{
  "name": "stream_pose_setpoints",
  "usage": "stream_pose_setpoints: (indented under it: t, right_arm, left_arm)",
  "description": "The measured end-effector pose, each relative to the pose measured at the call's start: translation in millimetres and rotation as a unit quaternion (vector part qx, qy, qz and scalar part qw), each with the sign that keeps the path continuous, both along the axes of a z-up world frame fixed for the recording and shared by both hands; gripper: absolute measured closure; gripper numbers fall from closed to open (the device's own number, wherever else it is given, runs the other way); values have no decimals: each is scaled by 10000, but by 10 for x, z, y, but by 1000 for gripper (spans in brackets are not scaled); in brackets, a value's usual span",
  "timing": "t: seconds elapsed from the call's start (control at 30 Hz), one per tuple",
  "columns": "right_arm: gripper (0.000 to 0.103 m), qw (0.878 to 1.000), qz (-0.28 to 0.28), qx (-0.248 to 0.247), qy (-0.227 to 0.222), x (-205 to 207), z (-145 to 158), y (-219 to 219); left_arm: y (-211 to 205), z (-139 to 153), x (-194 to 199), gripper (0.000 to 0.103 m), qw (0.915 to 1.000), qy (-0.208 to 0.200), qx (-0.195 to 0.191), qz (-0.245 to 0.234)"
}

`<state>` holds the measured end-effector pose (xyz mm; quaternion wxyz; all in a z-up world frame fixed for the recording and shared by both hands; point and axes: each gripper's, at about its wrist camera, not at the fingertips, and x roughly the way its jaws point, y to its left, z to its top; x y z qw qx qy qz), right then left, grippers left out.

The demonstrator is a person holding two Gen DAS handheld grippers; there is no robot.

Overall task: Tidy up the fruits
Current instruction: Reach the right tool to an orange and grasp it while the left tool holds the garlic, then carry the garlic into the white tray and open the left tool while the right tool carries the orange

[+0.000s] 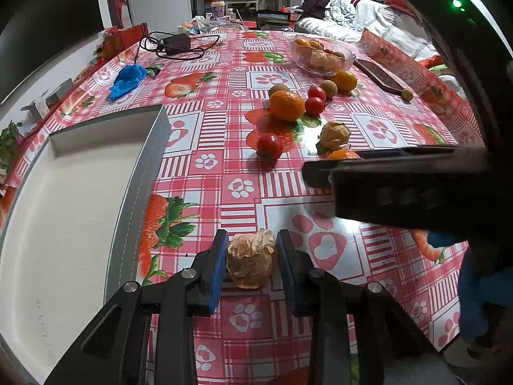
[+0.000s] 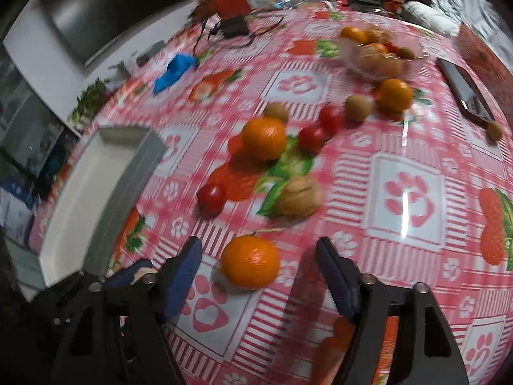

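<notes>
My left gripper [image 1: 251, 258] is shut on a papery husked ground cherry [image 1: 251, 261], just above the tablecloth, to the right of the empty white tray [image 1: 64, 199]. My right gripper [image 2: 259, 268] is open, its blue pads either side of an orange mandarin [image 2: 250, 261] that lies on the table. Farther off lie another husked ground cherry [image 2: 299, 196], a cherry tomato [image 2: 211, 196], a bigger mandarin [image 2: 263, 138], two more tomatoes [image 2: 312, 138], brown kiwi-like fruits [image 2: 358, 107] and an orange [image 2: 394, 94]. The right gripper's body [image 1: 400, 186] crosses the left wrist view.
A clear glass bowl [image 1: 322, 53] of fruit stands at the far right. A dark phone [image 2: 465, 94] lies right of it with a small green fruit [image 2: 493, 130] beside it. A blue cloth [image 1: 128, 77] and a black charger with cable [image 1: 176, 43] lie far left.
</notes>
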<state>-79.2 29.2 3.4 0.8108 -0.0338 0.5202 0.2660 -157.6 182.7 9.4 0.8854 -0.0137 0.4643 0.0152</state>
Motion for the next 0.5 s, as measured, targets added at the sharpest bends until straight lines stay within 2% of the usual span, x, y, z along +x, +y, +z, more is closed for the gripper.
stream_pose_setpoints:
  t: [0.03, 0.07, 0.2, 0.33, 0.4, 0.5]
  right_arm:
    - [59, 9997, 9, -169, -156, -28, 1, 39]
    - [66, 9997, 47, -199, -162, -38, -6, 63]
    - [66, 9998, -126, -96, -95, -36, 4, -44]
    - [66, 9993, -365, 121, -32, -47, 99, -267]
    - [66, 9987, -463, 199, -40, -66, 171, -369]
    - [66, 9980, -560, 283, -81, -93, 249, -461]
  left_arm:
    - [-2, -1, 0, 69, 10000, -1, -1, 4]
    - [-1, 0, -1, 69, 10000, -3, 2, -2]
    - [34, 15, 12, 71, 9999, 87, -132, -21]
    - [197, 61, -22, 73, 9961, 209, -857, 45]
    - [288, 122, -67, 74, 9937, 173, -1102, 129]
    - [354, 254, -134, 73, 9934, 45, -1131, 167]
